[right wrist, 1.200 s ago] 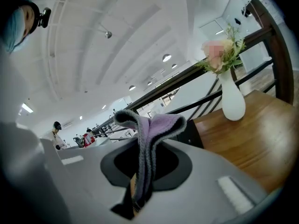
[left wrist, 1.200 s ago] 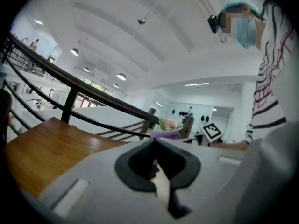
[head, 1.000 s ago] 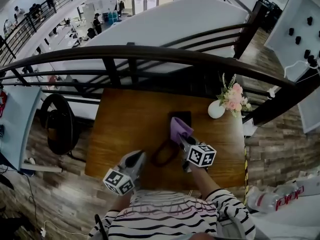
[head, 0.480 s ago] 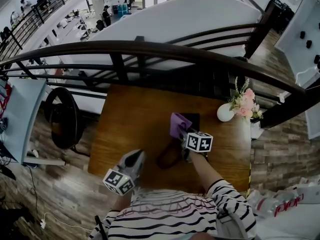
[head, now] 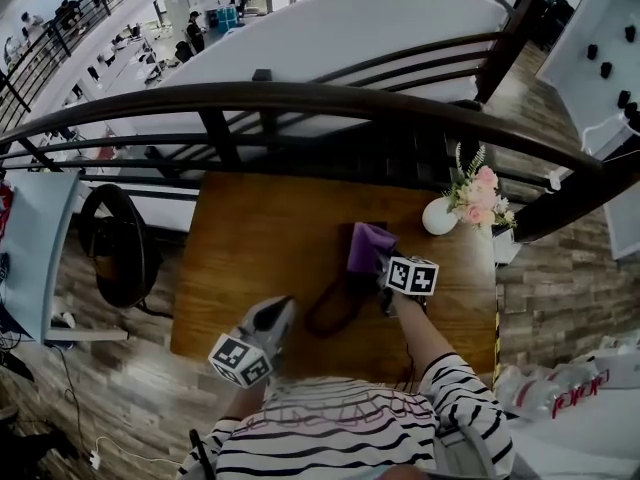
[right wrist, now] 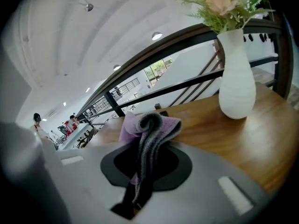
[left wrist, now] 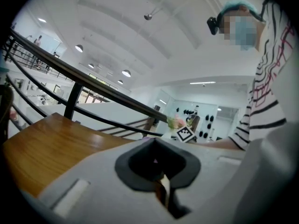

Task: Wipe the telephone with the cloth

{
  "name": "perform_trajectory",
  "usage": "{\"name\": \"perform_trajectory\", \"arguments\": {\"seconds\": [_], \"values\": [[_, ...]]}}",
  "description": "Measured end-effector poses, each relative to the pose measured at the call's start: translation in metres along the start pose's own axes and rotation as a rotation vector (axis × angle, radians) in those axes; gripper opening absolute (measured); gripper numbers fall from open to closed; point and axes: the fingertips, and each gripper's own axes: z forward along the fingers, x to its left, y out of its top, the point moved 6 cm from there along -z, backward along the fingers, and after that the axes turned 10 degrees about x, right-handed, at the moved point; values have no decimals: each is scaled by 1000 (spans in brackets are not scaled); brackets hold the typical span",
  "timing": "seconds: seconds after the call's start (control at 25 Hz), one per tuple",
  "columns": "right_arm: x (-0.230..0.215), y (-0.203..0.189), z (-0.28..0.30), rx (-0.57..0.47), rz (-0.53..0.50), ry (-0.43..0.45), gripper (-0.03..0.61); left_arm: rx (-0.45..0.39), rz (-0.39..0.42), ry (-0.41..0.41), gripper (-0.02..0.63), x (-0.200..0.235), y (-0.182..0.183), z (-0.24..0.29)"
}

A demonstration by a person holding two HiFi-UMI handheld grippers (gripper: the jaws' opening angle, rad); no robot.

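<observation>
Brown wood with a visible grain is forming the table (head: 250, 248), smooth and slightly glossy. At its near edge the left gripper (head: 278, 313) is sitting idle, its grey jaws pressed together with nothing between them. Further right, the telephone (head: 335, 306) is lying on the wood as a dark, matte, hard-looking shape, rounded at its near end. Its far end is sitting hidden under the cloth (head: 368, 246), so the full outline is hard to tell. The cloth is showing as a soft folded wad, lilac on one face and grey with a ribbed look on the other. It is bunching where the right gripper (head: 385, 265) is clamping it between closed jaws. Rightmost, a smooth, white, bulbous vase (head: 438, 218) is holding pink flowers (head: 478, 193) near the telephone.

For the wiping stroke, I judge the person is needing to lay the loose folds flat on the casing and draw them along its length. Only fabric, not the hard jaw tips, should be rubbing the surface. The top-heavy vase would tip easily, so strokes are best kept away from it. The idle left gripper could be steadying the telephone, since it may slide on glossy wood.
</observation>
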Motion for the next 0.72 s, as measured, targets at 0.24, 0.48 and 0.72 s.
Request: {"name": "perform_trajectory", "arguments": {"seconds": [0.24, 0.48, 0.72], "values": [[-40, 10, -31, -42, 37, -131, 37, 10, -6, -24, 0, -3, -2, 7], [-54, 7, -47, -64, 51, -166, 37, 9, -3, -38, 0, -7, -4, 11], [-13, -1, -56, -150, 49, -17, 37, 5, 2, -40, 0, -14, -4, 6]]}}
